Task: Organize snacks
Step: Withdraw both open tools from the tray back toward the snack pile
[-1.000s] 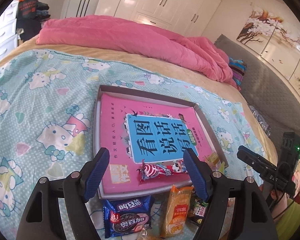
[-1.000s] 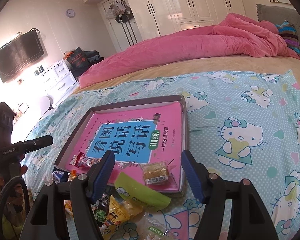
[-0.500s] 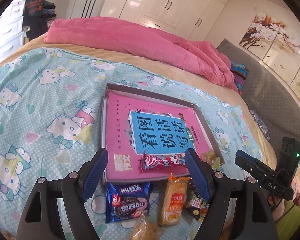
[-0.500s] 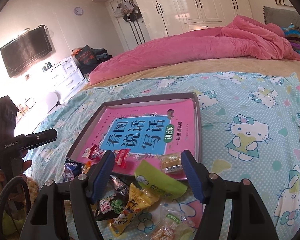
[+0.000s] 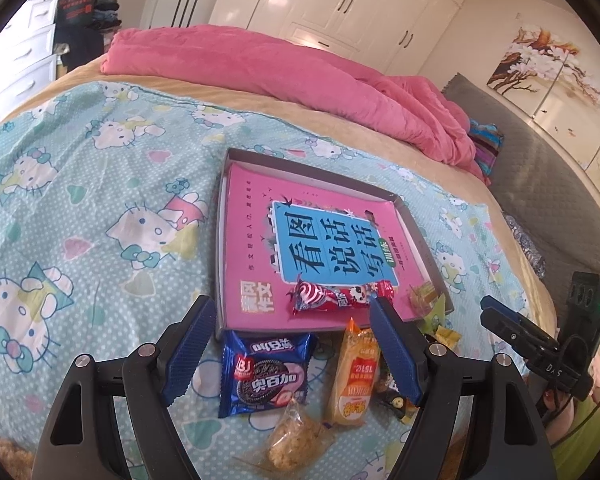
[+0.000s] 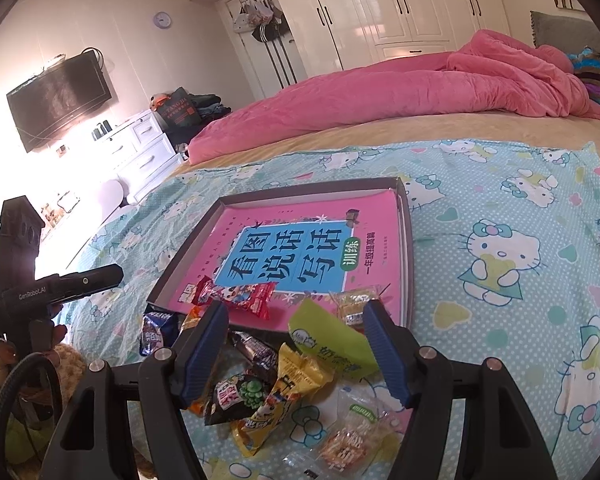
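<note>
A shallow grey box tray point(image 5: 420, 240) point(image 6: 407, 240) lined with a pink book lies on the bed. A red candy pack point(image 5: 332, 295) point(image 6: 236, 295) and a small clear-wrapped snack point(image 6: 354, 300) rest on the book's near edge. Below the tray lie a blue cookie pack point(image 5: 264, 372), an orange wafer pack point(image 5: 352, 376), a clear rice-cake bag point(image 5: 296, 440), a green pack point(image 6: 328, 340), a yellow pack point(image 6: 288, 392) and a dark pack point(image 6: 236, 394). My left gripper point(image 5: 292, 346) hovers open above the blue and orange packs. My right gripper point(image 6: 296, 346) hovers open over the pile, holding nothing.
A Hello Kitty sheet point(image 5: 80, 200) covers the bed, and a rumpled pink quilt point(image 5: 280, 76) lies across the far side. White drawers point(image 6: 148, 148) and a wall television point(image 6: 60, 96) stand on the left. A grey headboard point(image 5: 548, 184) borders the right.
Both grippers have drawn back from the tray, so more loose snacks show below its near edge. Neither has taken hold of anything.
</note>
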Demonstrator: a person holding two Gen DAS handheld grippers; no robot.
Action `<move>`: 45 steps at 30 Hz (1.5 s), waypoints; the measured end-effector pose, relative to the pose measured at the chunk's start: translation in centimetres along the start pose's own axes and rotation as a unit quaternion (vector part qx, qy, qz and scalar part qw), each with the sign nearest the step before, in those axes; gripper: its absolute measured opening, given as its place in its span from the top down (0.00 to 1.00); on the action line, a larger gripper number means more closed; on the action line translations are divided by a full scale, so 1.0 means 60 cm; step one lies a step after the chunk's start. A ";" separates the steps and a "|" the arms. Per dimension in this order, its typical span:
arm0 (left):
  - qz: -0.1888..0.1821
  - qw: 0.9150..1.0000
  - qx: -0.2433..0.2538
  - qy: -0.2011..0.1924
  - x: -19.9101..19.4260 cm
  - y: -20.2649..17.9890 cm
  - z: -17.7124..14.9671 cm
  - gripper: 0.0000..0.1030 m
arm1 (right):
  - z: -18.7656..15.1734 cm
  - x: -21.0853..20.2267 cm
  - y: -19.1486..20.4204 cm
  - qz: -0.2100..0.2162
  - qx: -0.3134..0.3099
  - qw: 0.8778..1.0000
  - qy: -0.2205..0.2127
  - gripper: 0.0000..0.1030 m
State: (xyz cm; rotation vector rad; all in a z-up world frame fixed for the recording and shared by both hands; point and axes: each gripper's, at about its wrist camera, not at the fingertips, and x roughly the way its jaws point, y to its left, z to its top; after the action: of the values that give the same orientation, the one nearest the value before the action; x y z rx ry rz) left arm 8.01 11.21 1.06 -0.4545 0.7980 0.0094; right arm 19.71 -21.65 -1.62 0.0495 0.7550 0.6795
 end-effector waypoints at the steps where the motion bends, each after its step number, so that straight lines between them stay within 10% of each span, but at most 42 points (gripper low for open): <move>1: 0.000 1.000 0.000 0.000 -0.001 0.000 -0.001 0.22 | -0.002 -0.001 0.002 0.001 -0.001 1.000 0.001 0.33; 45: 0.033 0.997 0.018 0.064 -0.011 -0.002 -0.068 0.22 | -0.065 -0.016 0.030 -0.008 -0.003 0.998 0.056 0.32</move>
State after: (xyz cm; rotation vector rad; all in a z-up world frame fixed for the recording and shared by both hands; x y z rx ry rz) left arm 4.78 9.63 -0.92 -0.3981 0.9365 0.0273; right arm 15.67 -21.55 -3.41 -0.0007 0.8592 0.6740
